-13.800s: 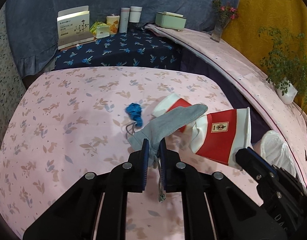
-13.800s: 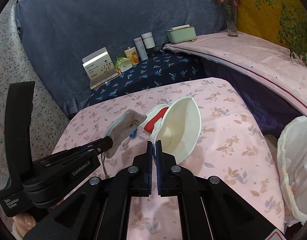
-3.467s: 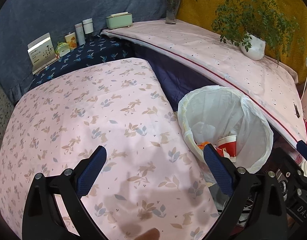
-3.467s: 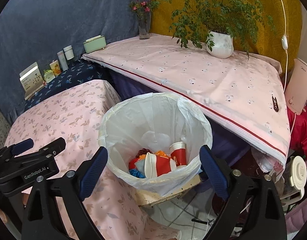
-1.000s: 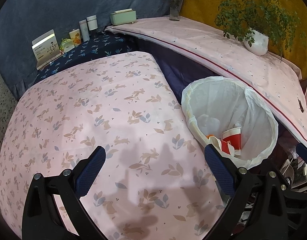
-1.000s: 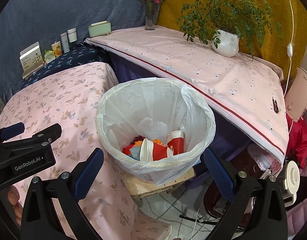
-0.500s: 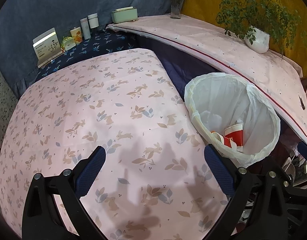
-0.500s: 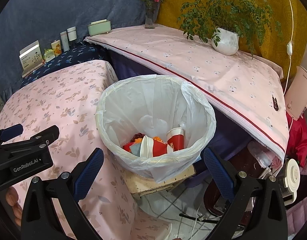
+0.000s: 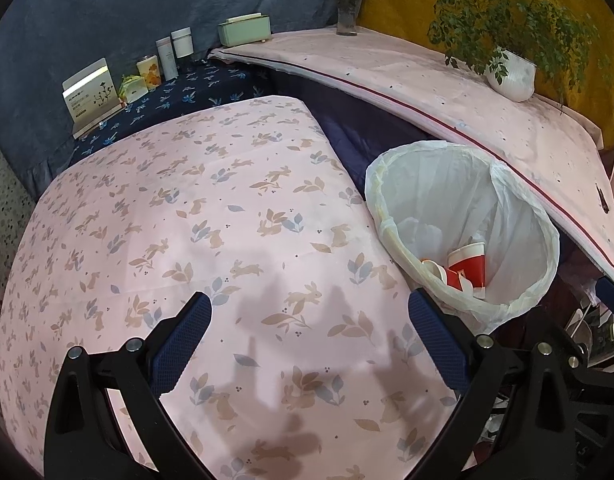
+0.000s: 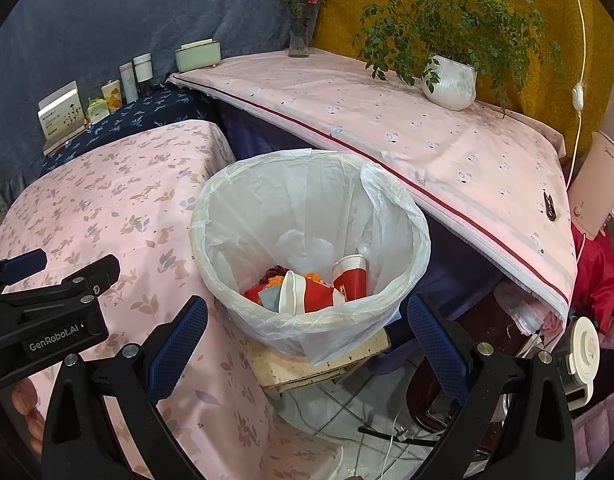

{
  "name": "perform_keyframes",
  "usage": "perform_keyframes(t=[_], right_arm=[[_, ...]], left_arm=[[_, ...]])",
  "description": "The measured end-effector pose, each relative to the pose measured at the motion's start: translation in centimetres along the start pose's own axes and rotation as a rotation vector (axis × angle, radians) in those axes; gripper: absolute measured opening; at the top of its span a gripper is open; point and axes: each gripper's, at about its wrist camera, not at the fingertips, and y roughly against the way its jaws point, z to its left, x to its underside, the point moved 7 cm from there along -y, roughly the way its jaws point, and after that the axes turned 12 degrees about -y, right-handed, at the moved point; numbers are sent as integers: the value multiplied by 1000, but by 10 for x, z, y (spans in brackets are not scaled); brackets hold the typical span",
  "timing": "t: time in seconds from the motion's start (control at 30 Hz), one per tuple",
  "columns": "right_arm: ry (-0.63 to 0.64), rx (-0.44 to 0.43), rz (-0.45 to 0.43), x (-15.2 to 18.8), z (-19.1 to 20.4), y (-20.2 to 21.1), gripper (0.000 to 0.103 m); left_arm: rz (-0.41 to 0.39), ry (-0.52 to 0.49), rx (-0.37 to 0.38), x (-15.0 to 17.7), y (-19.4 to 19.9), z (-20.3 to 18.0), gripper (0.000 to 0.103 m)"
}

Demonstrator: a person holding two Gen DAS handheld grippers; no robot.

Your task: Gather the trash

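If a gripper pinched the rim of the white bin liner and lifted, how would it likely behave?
The bin liner looks thin, translucent and wrinkled, so it would probably bunch and stretch rather than hold shape. With only paper cups and scraps inside, it likely lifts easily. Its loose flap suggests it could slip off the bin.

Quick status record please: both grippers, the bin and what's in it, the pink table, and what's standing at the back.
left gripper: open, empty, over the pink floral table
right gripper: open, empty, above the near rim of the trash bin
bin liner: white bag, folded over the rim
bin contents: red-and-white paper cups, a grey item, orange and dark red scraps
pink table: no loose trash visible
back shelf: card box, small containers, green box
long pink table: flower vase, potted plant
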Motion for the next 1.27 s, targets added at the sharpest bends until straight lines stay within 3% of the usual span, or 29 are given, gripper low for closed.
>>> perform_keyframes(t=[1.27], right_arm=[[-1,8,9,7,-1,-2,96]], left_arm=[[14,-13,6,6,-2,2,94]])
